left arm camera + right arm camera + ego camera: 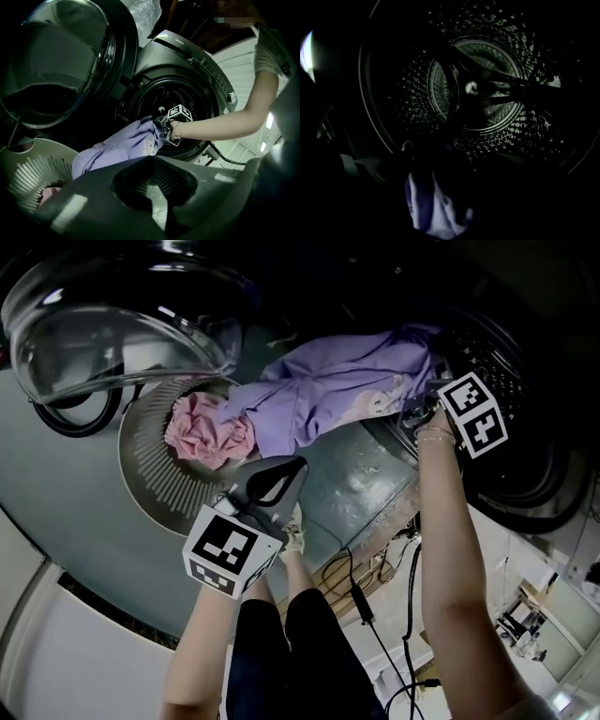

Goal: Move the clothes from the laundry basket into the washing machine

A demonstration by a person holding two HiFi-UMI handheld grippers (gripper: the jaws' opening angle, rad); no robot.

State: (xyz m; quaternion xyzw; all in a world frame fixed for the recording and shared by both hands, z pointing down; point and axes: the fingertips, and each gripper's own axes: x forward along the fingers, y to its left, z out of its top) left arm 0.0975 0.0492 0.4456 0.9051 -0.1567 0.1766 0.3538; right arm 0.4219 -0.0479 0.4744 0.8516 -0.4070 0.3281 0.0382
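Note:
A lilac garment (328, 390) stretches from the grey slatted laundry basket (150, 474) up to the mouth of the washing machine drum (525, 427). My right gripper (427, 404) is shut on its far end at the drum opening. In the right gripper view the lilac cloth (433, 211) hangs between the dark jaws, with the perforated drum (478, 84) ahead. A crumpled pink garment (208, 430) lies in the basket. My left gripper (292, 465) hovers over the basket's near rim with its jaws together and nothing in them, short of the lilac garment (117, 150).
The round glass door (103, 324) stands swung open to the left of the drum, above the basket. Black cables (361, 596) trail over the floor near the person's legs (281, 652). The machine's front panel (211, 70) rises behind the right arm.

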